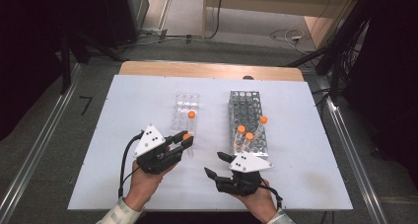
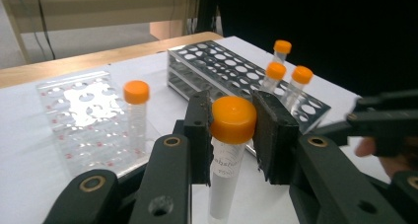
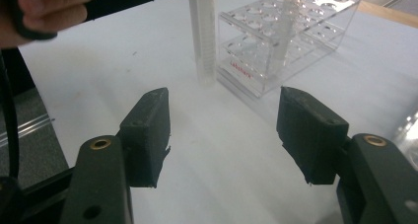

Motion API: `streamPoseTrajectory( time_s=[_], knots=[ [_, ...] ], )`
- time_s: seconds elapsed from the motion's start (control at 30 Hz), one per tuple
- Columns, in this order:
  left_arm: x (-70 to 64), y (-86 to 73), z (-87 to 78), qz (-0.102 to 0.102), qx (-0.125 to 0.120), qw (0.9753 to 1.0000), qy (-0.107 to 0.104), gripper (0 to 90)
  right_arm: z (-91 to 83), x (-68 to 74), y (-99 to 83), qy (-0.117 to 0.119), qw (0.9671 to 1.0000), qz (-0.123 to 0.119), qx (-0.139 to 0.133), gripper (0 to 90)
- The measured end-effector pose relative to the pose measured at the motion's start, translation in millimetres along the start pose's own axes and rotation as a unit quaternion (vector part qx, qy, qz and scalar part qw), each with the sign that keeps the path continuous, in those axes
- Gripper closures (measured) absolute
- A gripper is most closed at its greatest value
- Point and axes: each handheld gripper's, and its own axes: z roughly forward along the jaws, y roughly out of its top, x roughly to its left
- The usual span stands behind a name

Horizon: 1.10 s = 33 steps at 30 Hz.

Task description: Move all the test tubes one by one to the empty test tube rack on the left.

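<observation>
My left claw [image 2: 231, 135] is pinching an orange-capped tube [image 2: 227, 150] just under its cap, holding it upright near the lower middle of the left gripper view. In the high view I see that same tube [image 1: 188, 140] left of centre, at the near end of the clear plastic rack [image 1: 185, 110], which carries one more capped tube [image 1: 191, 116]. My right claw [image 3: 224, 130] is spread wide with nothing between its jaws, sitting low over the white tabletop [image 3: 123, 71]; in the high view it is at the lower middle of the frame [image 1: 215, 166], just in front of the metal rack [image 1: 248, 118]. Three orange-capped tubes [image 1: 249, 136] stand in the near part of that metal rack
</observation>
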Motion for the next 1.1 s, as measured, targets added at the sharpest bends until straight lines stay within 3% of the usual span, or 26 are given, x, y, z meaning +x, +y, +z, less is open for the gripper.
streamPoseTrajectory(
  time_s=[0.43, 0.83, 1.1],
  knots=[
    [24.3, 20.4, 0.5, -0.015, -0.019, 0.9986, 0.047, 69.8, -33.7, -7.5, -17.2, -0.005, 0.9999, 0.012, 0.0, 35.8],
    [43.2, 41.1, 12.9, -0.016, -0.034, 0.9961, 0.079, 69.9, -38.6, -16.4, -22.5, -0.014, 0.9996, 0.025, -0.002, 35.3],
    [50.0, 41.8, 30.9, -0.007, -0.036, 0.9948, 0.095, 69.8, -39.4, -17.1, -23.1, -0.016, 0.9995, 0.028, -0.004, 35.0]
  ],
)
